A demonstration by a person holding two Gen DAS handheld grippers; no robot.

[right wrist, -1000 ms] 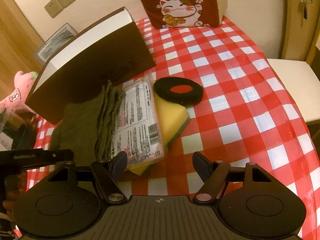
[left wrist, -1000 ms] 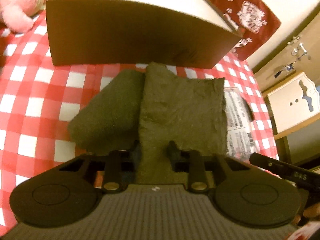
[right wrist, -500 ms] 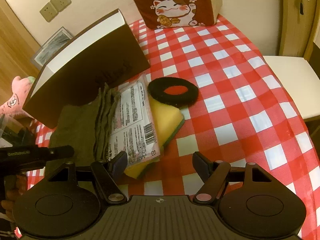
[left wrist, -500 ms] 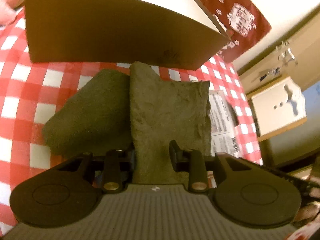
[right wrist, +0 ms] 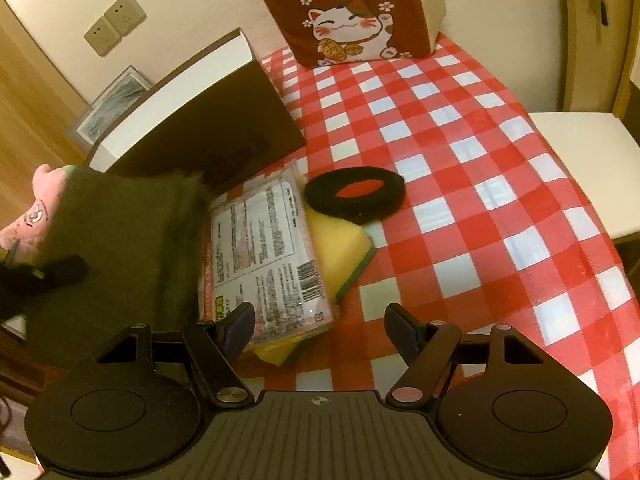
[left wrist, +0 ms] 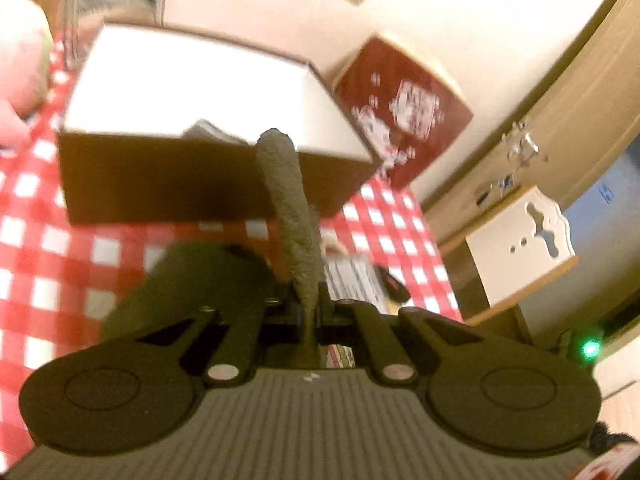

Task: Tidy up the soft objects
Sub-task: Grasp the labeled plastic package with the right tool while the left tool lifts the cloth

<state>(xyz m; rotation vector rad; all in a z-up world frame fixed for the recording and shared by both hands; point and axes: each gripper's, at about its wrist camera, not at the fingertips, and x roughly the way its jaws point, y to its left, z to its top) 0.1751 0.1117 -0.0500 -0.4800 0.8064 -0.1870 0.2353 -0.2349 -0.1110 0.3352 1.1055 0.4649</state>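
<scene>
My left gripper (left wrist: 308,308) is shut on a dark green cloth (left wrist: 290,208), seen edge-on and lifted above the table in front of the brown box (left wrist: 168,176). A second dark green cloth (left wrist: 192,280) lies below it. In the right wrist view the lifted cloth (right wrist: 120,232) hangs at the left, held by the left gripper's black body (right wrist: 44,276). My right gripper (right wrist: 320,324) is open and empty above the packaged yellow sponges (right wrist: 264,252). A black ring pad (right wrist: 354,194) lies beside them.
The brown box has a white inside (left wrist: 192,80) and a small item in it. A pink plush (right wrist: 28,216) sits left of the box. A red cat-print cushion (right wrist: 344,12) stands at the back. A white chair (right wrist: 576,164) is on the right of the checkered table (right wrist: 480,220).
My left gripper has closed on the right-hand green cloth and lifted it off the table toward the box. The right gripper has stayed open and moved slightly closer to the sponges.
</scene>
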